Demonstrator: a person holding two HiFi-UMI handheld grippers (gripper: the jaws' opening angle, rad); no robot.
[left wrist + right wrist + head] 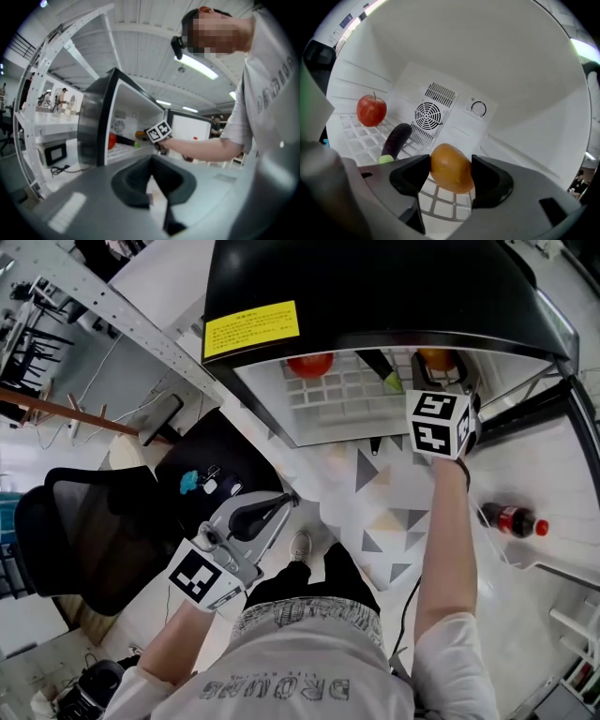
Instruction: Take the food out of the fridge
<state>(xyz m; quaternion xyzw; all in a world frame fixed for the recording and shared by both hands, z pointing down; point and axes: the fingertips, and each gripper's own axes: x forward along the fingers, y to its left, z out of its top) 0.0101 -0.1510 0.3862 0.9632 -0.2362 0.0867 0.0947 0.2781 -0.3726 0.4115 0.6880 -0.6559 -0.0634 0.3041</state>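
Inside the open fridge [375, 296], we see the right gripper [450, 172] clenched on an orange [450, 166]. Both black pads press against the fruit's sides, over the right end of the white wire shelf [351, 133]. We cannot tell whether the orange rests on the shelf or is lifted clear of it.

Two more foods lie on the same shelf. A red apple [371, 110] stands at the far left near the back wall. A dark eggplant [396, 139] with a green stem end lies between it and the orange, apart from both. On the back wall behind them we make out a round fan grille [427, 114] and a small dial [478, 108].

From the head view, the person's right arm [442, 549] stretches straight to the fridge mouth and the marker cube sits at its edge. The left gripper [152, 171] hangs low and well back from the fridge, beside the person's hip. Its jaws are drawn together with nothing between them.

A yellow label [251, 329] is stuck on the fridge's black top. A red-capped bottle [511, 520] of dark drink sits in the open door [562, 465] at the right. A black mesh chair [75, 540] stands at the left.
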